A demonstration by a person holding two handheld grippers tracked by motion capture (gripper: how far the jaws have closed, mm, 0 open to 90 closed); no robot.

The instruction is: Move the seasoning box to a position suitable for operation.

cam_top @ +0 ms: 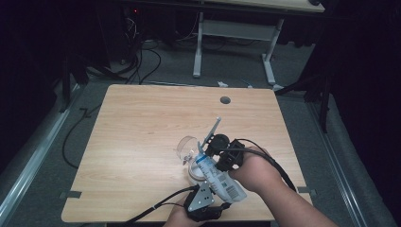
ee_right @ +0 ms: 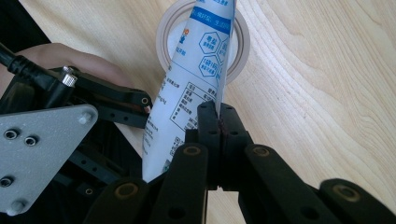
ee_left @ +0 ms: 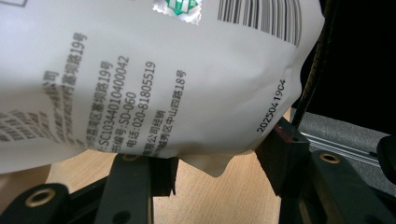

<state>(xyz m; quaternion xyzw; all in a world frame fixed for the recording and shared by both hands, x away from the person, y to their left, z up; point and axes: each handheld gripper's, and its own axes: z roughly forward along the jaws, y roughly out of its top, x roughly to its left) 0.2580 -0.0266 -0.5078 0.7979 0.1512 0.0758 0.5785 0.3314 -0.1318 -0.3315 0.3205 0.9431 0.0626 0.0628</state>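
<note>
A white and blue printed pouch (cam_top: pixel 222 182) lies tilted between my two grippers near the table's front edge. My right gripper (cam_top: pixel 208 158) is shut on the pouch's (ee_right: pixel 196 70) flat side seam, jaws pressed together (ee_right: pixel 219 116). The pouch's narrow end points down into a round white cup (ee_right: pixel 163 28), which stands on the wood under it (cam_top: pixel 193 172). My left gripper (cam_top: pixel 211 187) holds the bulging lower end of the pouch (ee_left: pixel 163 70). Its jaws (ee_left: pixel 217 158) stand apart, with a pad against each side of the pouch. The right gripper view also shows the left gripper (ee_right: pixel 142 105) and its grey plate.
A clear plastic cup (cam_top: pixel 186 145) lies just left of the right gripper. The wooden table (cam_top: pixel 142 123) has a round cable hole (cam_top: pixel 225 100) near its far edge. Cables trail off the front edge. Beyond the table are floor cables and a desk frame.
</note>
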